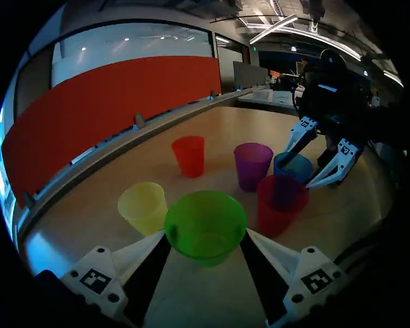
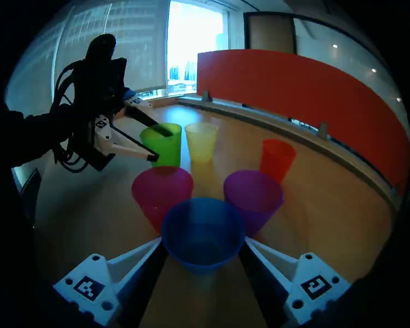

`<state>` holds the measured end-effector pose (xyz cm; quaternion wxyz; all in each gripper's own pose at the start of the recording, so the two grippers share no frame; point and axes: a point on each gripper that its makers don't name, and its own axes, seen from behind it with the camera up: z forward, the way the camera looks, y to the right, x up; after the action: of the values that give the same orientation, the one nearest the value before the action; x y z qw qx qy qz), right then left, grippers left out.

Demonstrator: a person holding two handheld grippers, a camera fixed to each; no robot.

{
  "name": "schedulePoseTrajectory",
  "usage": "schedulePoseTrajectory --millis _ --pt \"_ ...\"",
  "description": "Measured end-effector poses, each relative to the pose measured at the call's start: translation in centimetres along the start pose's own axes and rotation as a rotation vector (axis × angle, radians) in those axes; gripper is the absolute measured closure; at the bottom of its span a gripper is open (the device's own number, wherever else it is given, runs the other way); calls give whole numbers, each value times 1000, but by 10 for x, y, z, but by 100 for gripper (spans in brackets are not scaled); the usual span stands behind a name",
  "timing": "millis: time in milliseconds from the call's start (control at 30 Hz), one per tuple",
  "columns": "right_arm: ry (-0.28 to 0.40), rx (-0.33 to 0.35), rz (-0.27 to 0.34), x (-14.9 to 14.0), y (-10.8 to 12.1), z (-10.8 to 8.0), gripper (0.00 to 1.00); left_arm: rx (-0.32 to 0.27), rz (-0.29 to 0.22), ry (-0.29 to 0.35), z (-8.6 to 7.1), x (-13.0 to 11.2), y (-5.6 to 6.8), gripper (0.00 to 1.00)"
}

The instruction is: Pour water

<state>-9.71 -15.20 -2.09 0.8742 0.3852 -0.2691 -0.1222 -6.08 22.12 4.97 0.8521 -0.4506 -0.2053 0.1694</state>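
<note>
1. Wooden table (image 1: 227,123) under an orange partition (image 1: 112,104) carries six translucent plastic cups
2. Left gripper (image 1: 206,236) pinches the green cup (image 1: 206,218) at both sides; right gripper (image 2: 203,245) likewise clamps the blue cup (image 2: 203,229), just beside the purple cup (image 2: 253,199)
3. Likely light, thin-walled, slick, squashable: grip mid-wall, gently; whether either holds water I cannot tell
4. No readable brand; only square coded markers (image 1: 94,280) on each tool
</note>
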Motion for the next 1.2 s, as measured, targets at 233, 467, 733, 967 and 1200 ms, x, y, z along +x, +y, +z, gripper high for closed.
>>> schedulePoseTrajectory --millis 233,467,733,967,1200 --pt "28 7 3 8 -5 -3 12 7 -10 18 -6 4 4 16" --pt "61 -3 -3 20 -9 -11 12 16 -8 36 -13 10 10 16" --pt "113 -27 1 38 -9 -27 12 24 -11 71 -24 23 17 16" --pt "171 -53 10 56 -9 -38 12 39 -22 102 -33 32 22 16" --pt "218 -74 9 70 -14 -45 12 57 -48 152 -43 46 27 16"
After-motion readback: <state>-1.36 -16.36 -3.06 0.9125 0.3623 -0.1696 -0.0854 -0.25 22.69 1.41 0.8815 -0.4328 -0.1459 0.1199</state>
